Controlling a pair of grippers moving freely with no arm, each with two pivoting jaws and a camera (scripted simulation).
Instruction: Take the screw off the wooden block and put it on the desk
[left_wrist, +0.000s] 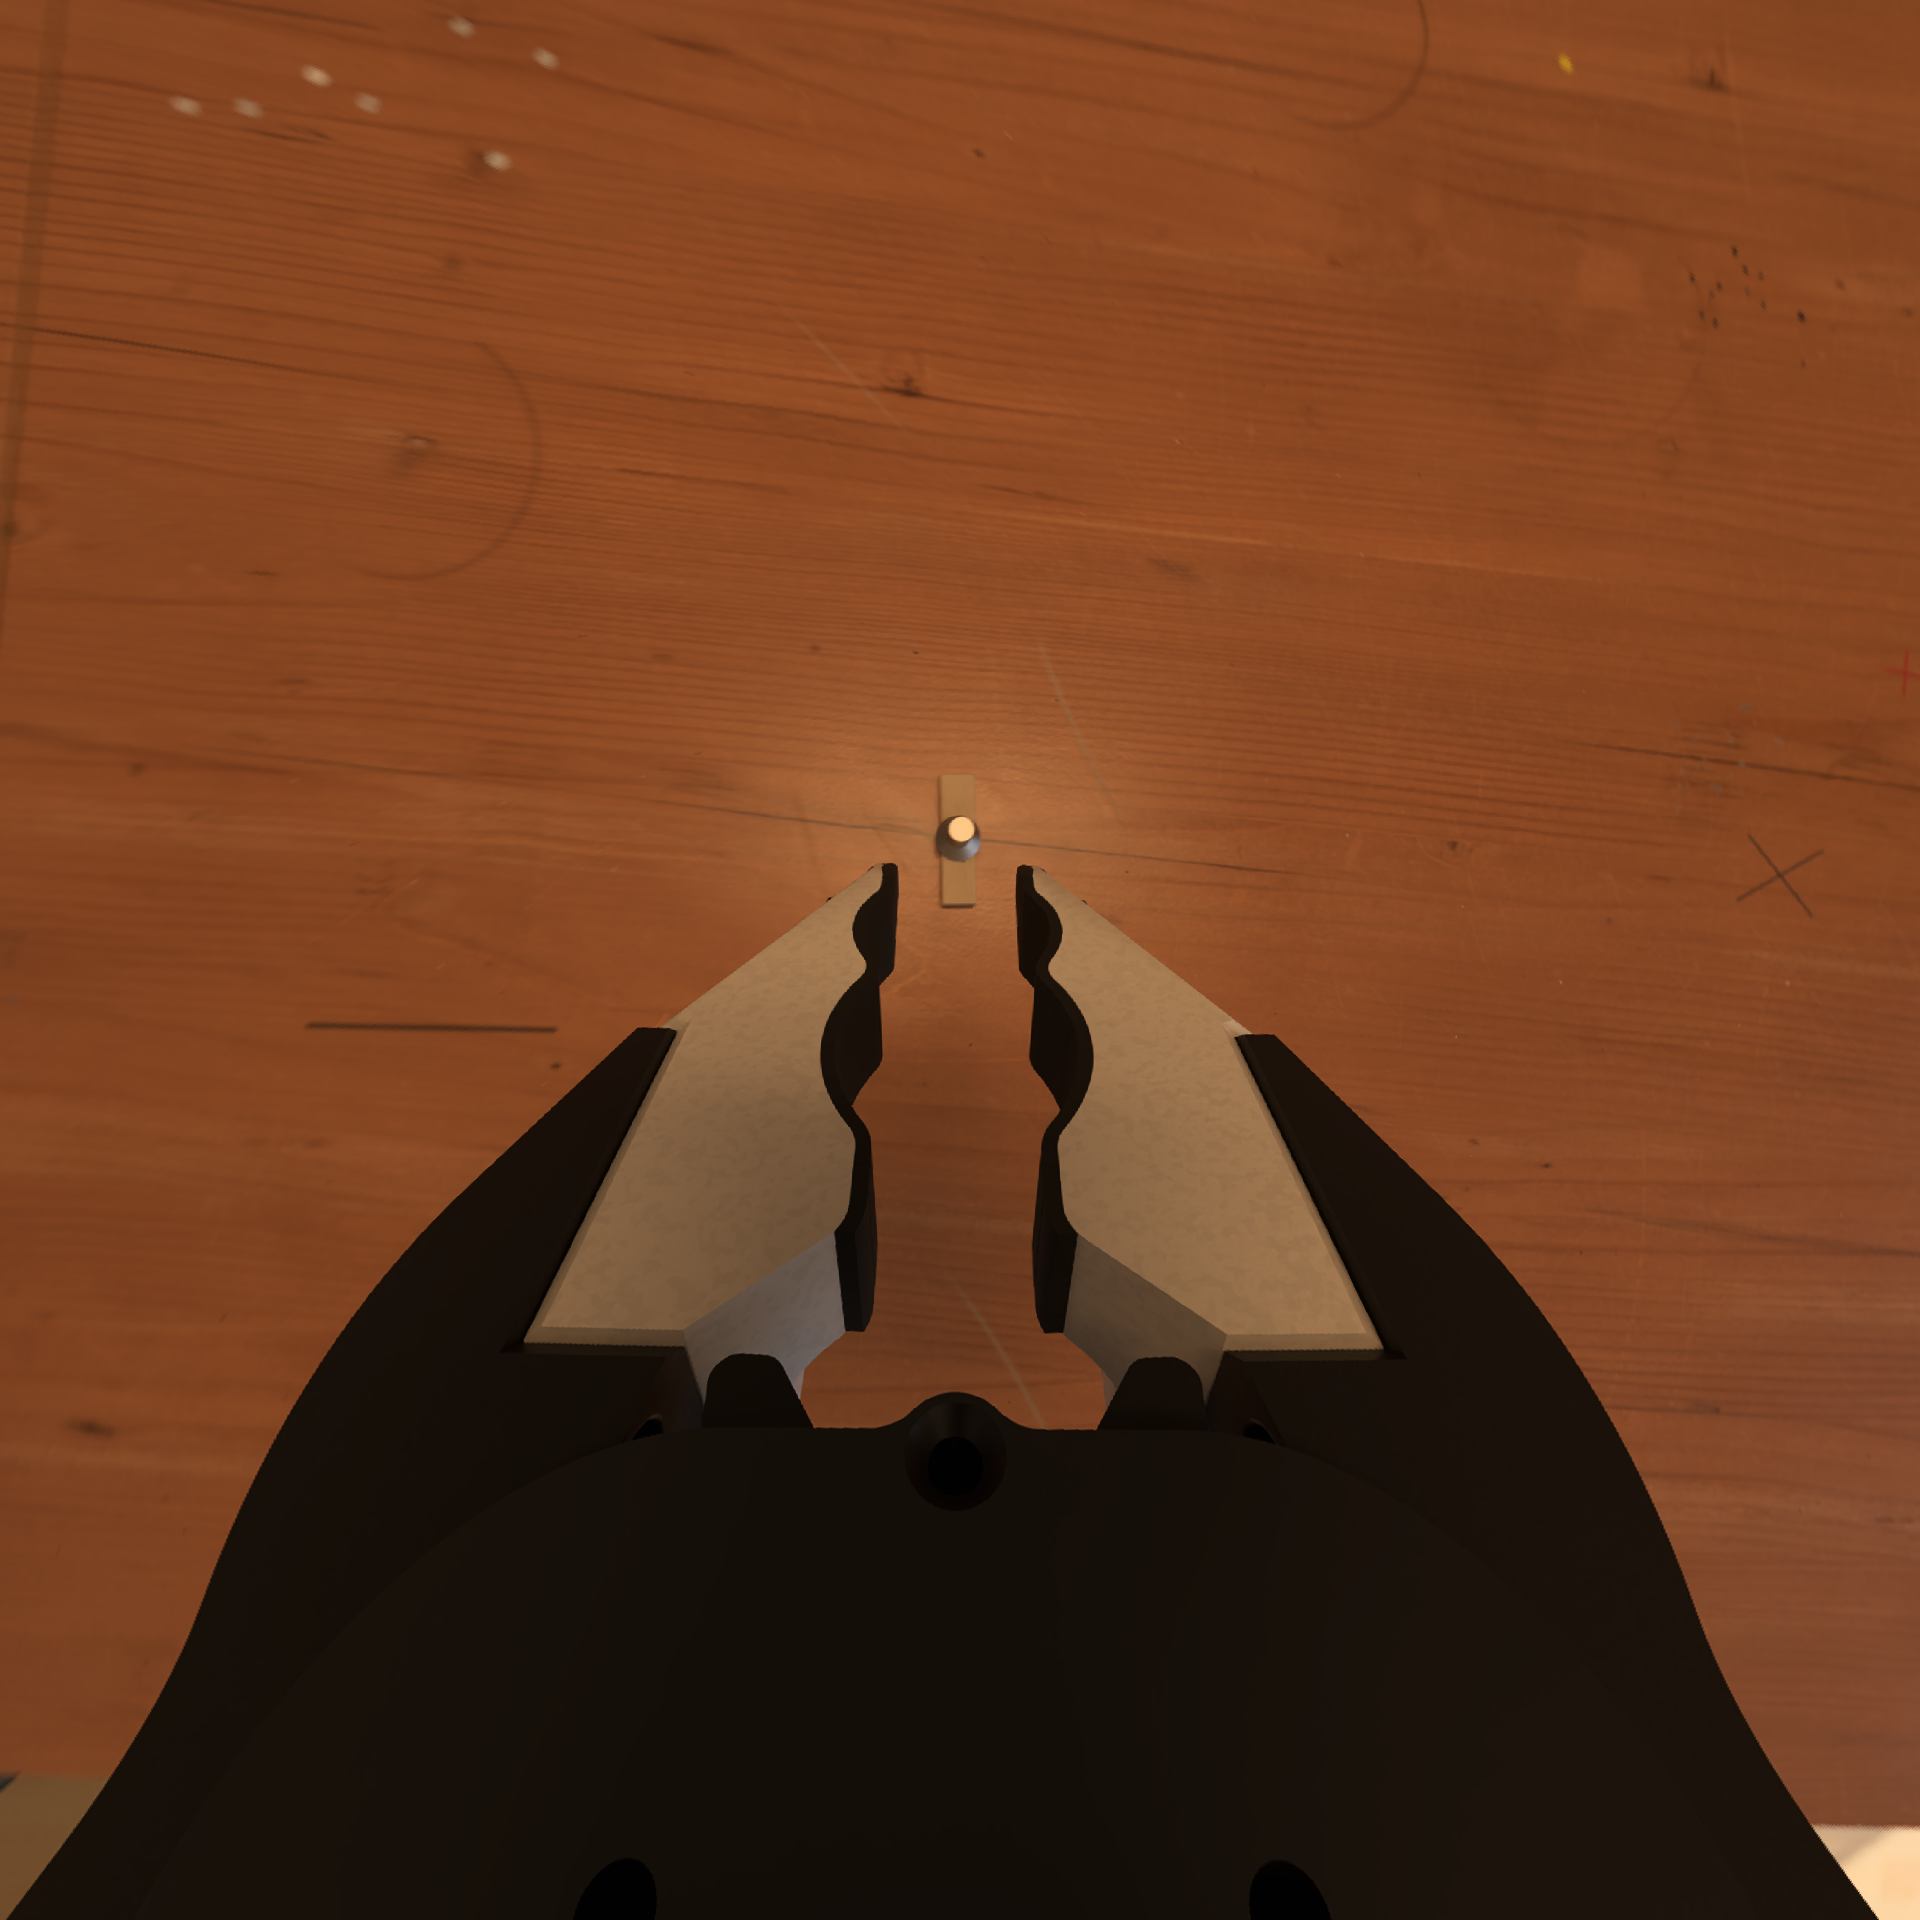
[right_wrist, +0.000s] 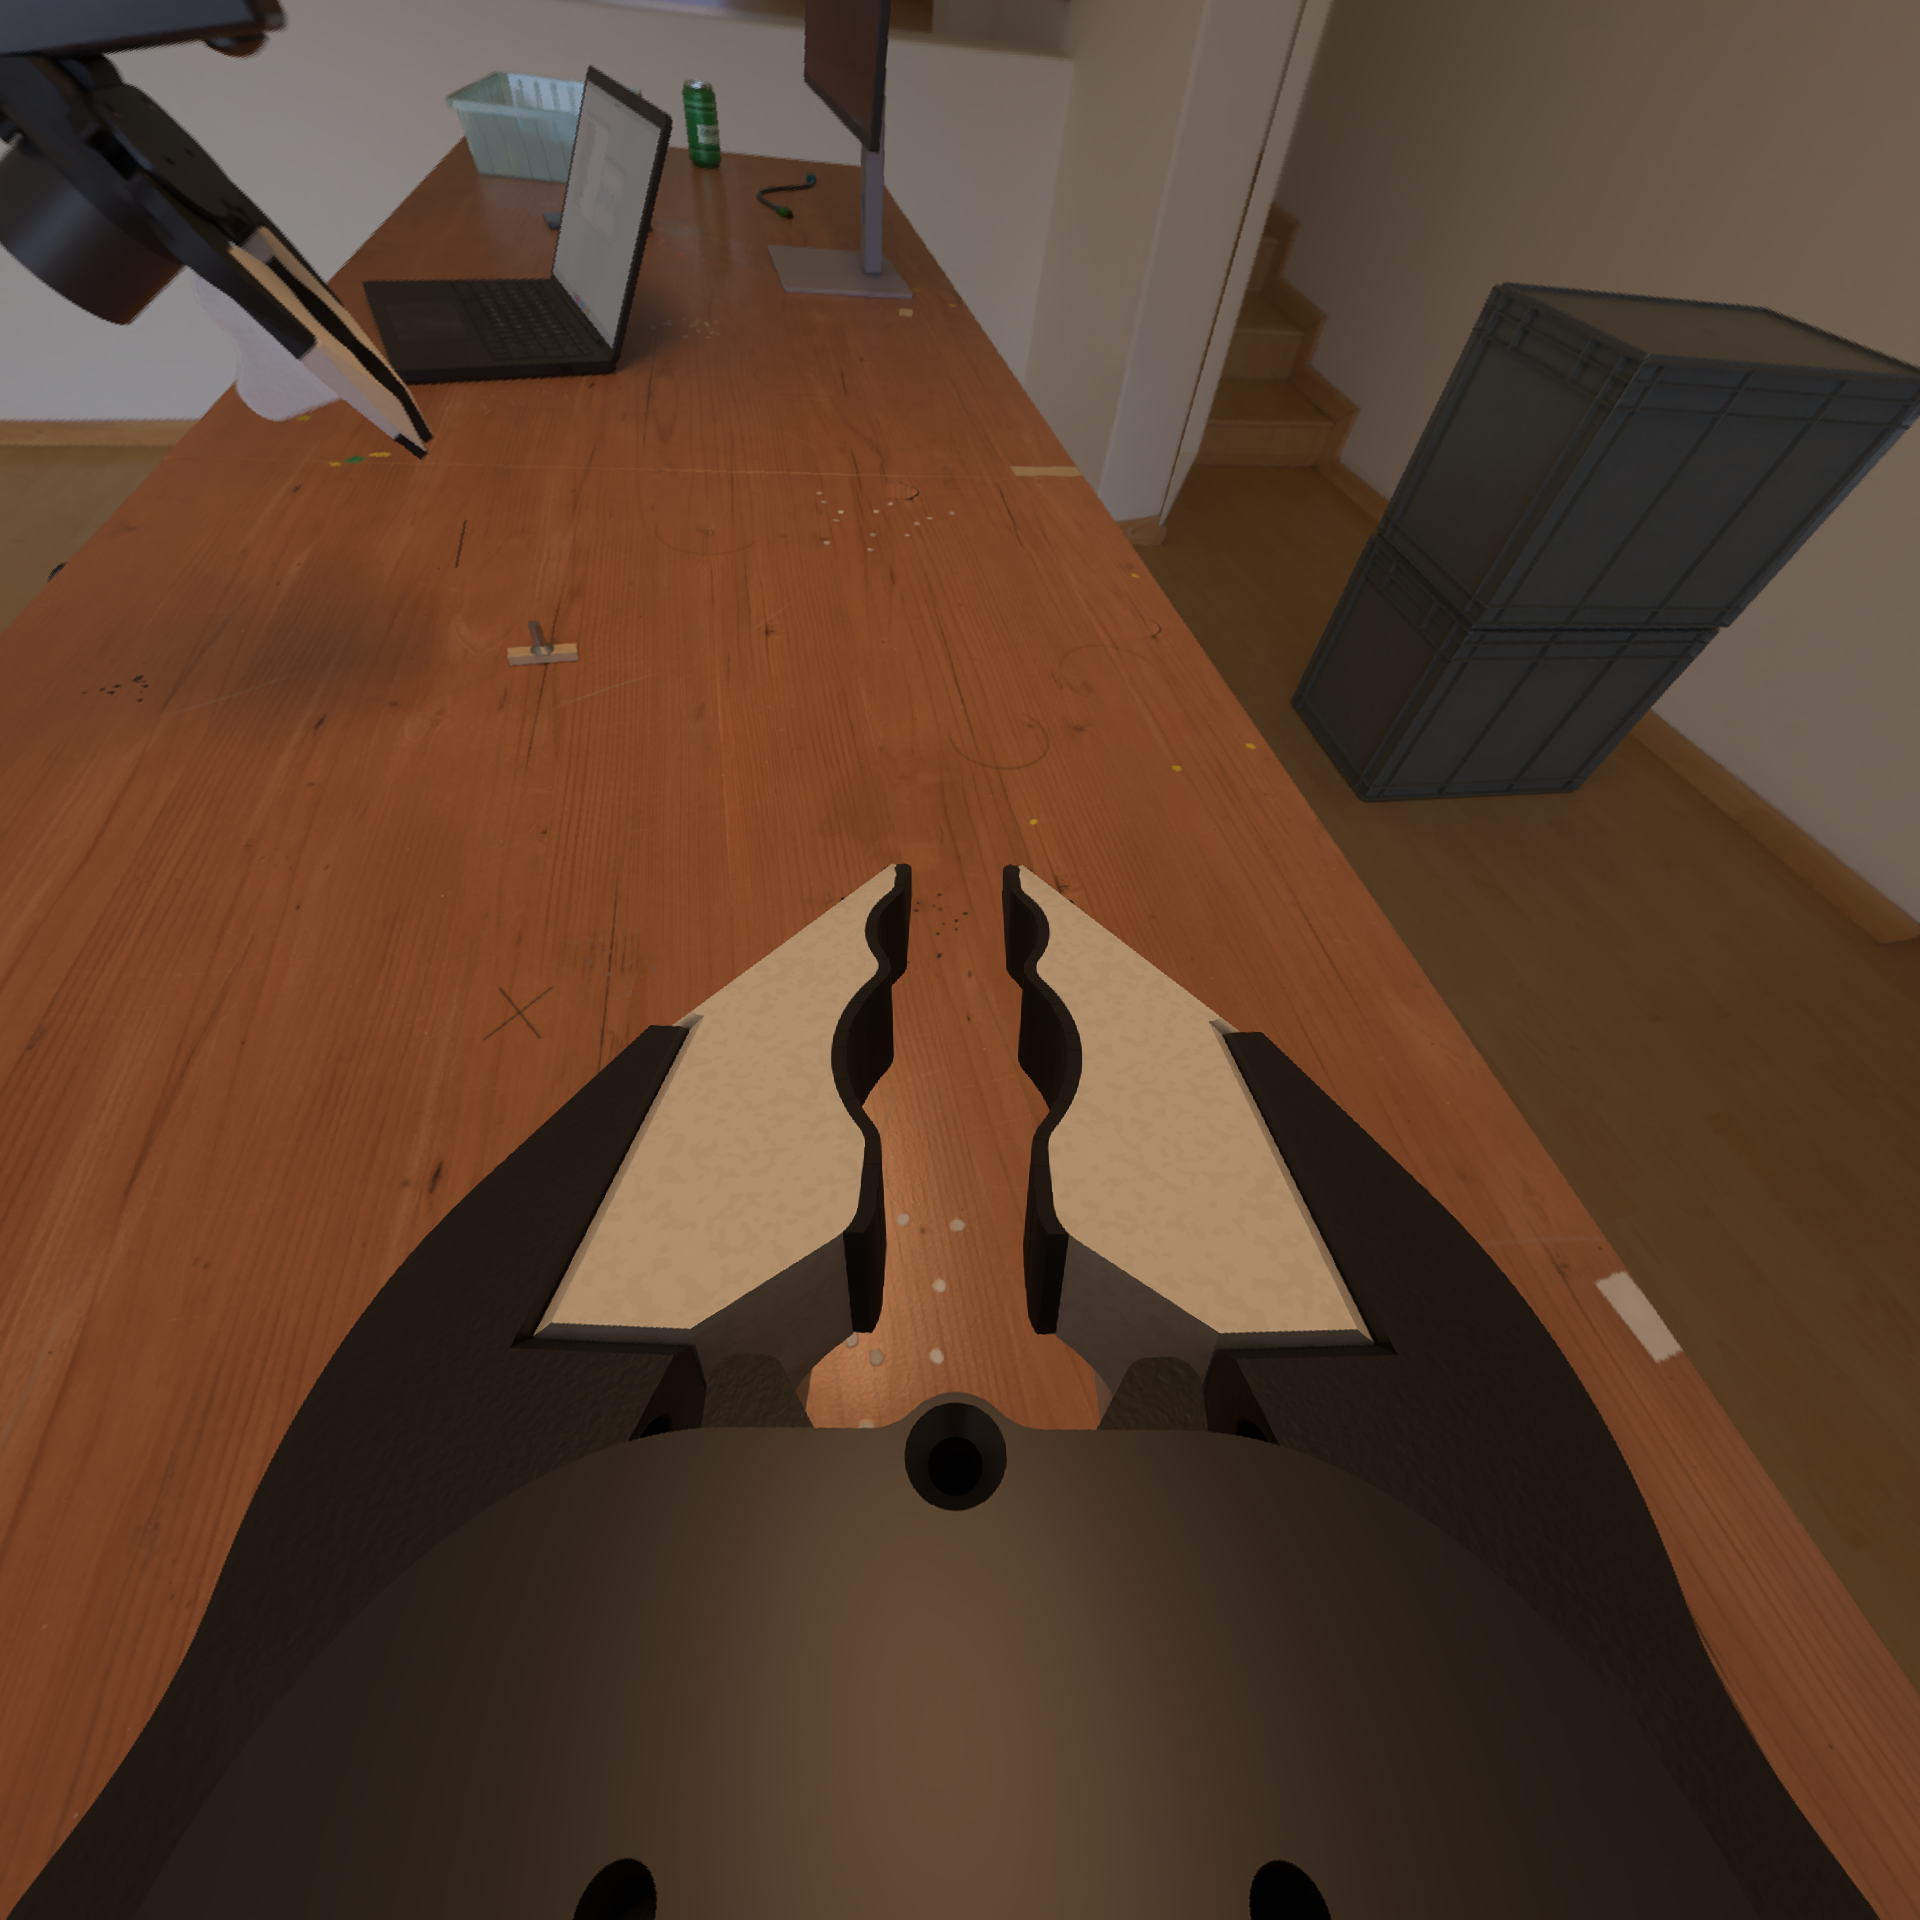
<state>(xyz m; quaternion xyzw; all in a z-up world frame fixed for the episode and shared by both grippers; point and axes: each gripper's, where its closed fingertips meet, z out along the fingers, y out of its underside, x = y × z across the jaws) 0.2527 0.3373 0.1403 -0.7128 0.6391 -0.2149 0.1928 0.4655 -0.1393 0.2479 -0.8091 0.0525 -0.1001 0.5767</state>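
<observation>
Desk (right_wrist: 727, 831): long reddish wood, scratched and pen-marked, pale specks.
Far end: open laptop (right_wrist: 540, 281), monitor (right_wrist: 847, 156) cut off at top, green can (right_wrist: 701, 123), pale basket (right_wrist: 514, 123).
Room: stacked grey crates (right_wrist: 1590, 540) on floor beyond the right edge; stairs behind.
Wooden block (left_wrist: 957, 840): small flat strip, mid-desk, nearer the left edge.
Screw (left_wrist: 959, 833): upright in the block; thread too small to make out.
Left gripper (left_wrist: 954, 873): high above the block, pointing down, fingers apart, empty.
Right gripper (right_wrist: 956, 878): low over the near right side, fingers apart, empty.
</observation>
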